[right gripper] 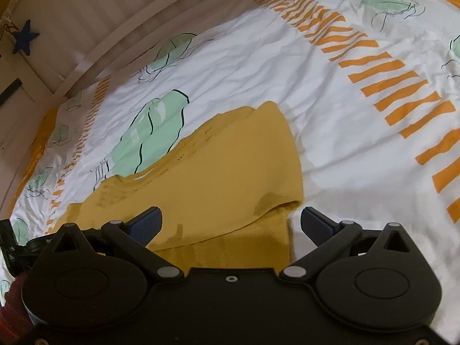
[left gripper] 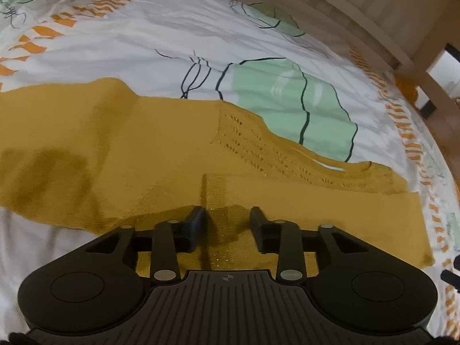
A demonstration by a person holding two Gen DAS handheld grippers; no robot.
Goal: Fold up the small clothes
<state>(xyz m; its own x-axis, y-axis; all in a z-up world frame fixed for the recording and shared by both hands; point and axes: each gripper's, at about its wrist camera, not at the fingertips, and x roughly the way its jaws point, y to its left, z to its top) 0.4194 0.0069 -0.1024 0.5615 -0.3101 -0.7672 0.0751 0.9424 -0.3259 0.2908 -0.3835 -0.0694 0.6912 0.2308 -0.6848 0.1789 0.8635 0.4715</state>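
The mustard knit top [left gripper: 161, 155] lies spread on the bed's printed cover [left gripper: 178, 37], already partly folded, with one layer doubled over another, and its long axis runs left to right across your left wrist view. Your left gripper [left gripper: 228, 215] sits low over the near edge, right above a narrow ribbed strip of the knit that runs straight away from you. The jaws stand partly apart, the strip lies in the gap between them, and the pads do not press on it, so nothing is gripped there. Your right gripper [right gripper: 231, 218] is released wide. In its view the folded corner of the top [right gripper: 218, 172] lies between and just ahead of the jaws, with the lower layer's edge near the right finger [right gripper: 316, 224] and bare cover beyond it.

Judging by this, both hands are at the near edge, left over the middle band, right at the end corner. The left looks the closer to the cloth. The next fold likely runs across that long axis, so take hold along the near hem and carry it away from you, keeping both ends level
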